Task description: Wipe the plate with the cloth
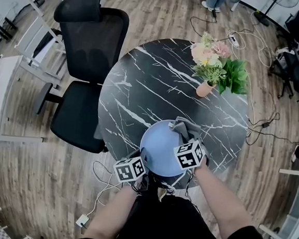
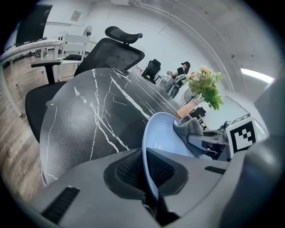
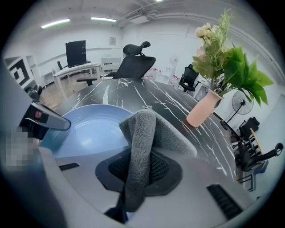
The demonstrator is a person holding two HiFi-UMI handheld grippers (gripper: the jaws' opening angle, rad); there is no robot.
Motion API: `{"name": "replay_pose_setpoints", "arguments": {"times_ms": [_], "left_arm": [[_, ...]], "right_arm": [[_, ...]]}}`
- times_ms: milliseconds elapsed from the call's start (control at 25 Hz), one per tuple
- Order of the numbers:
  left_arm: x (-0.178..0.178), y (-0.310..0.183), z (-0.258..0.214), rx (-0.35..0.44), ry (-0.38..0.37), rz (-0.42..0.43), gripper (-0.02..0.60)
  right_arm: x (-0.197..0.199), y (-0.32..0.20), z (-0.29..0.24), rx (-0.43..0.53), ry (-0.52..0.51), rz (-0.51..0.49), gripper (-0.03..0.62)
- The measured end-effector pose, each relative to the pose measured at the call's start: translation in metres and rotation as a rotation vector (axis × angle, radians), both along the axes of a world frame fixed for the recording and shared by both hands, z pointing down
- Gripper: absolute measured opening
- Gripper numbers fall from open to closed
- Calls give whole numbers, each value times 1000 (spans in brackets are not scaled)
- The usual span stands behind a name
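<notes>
Pale-blue plate (image 1: 157, 145) lay at the near edge of the black marble table (image 1: 153, 80), directly before the person. It appeared to be raised on its near side, though the tilt could not be confirmed.

At the plate's near-left rim, the left gripper (image 2: 149, 176) had its fingers closed on the rim, which ran edge-on between the pads. At the plate's far-right rim, the right gripper (image 3: 140, 171) had its fingers clamped on a fold of the grey cloth (image 3: 144, 129). The free part of the cloth draped over that rim towards the plate's hollow.

Judgement: wiping was in hand. To do it well, the cloth should be pressed flat on the plate's inner face and swept in overlapping arcs from rim to centre while the left hold steadies it. The thin rim grip looked liable to slip under a hard push.

Room: margin was slight on the plate's near side, at the table edge. Beyond the plate the tabletop lay bare as far as a pink vase of flowers (image 1: 204, 88), well apart at far right. An office chair (image 1: 87, 59) stood off the table, far left of the plate.
</notes>
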State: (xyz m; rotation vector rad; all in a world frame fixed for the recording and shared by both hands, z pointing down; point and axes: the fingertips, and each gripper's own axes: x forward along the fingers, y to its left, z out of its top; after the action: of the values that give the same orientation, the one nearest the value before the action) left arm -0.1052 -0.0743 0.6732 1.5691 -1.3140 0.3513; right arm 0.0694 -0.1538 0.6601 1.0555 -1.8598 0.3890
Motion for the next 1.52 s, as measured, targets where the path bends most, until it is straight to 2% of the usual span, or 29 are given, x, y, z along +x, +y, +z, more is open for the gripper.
{"name": "replay_pose_setpoints", "arguments": {"times_ms": [240,400,640,1280,1520], "left_arm": [[0,0,1,4,-5,-1,35],[1,1,1,0,-4,-8,35],[3,0,0,9,8,-2,35],[-1,-1,-1,15,-14,-20,35],[1,-1,-1,14,-8,-23,35]], "right_arm": [[7,1,-11,77,-6,38,58],[2,8,-16,73,-23,30,58],[-12,26,-12,-14,-107,28,58],[-90,108,1,-215,-225,-177,58],[-105,135,9,-322,-271,-200,58]]}}
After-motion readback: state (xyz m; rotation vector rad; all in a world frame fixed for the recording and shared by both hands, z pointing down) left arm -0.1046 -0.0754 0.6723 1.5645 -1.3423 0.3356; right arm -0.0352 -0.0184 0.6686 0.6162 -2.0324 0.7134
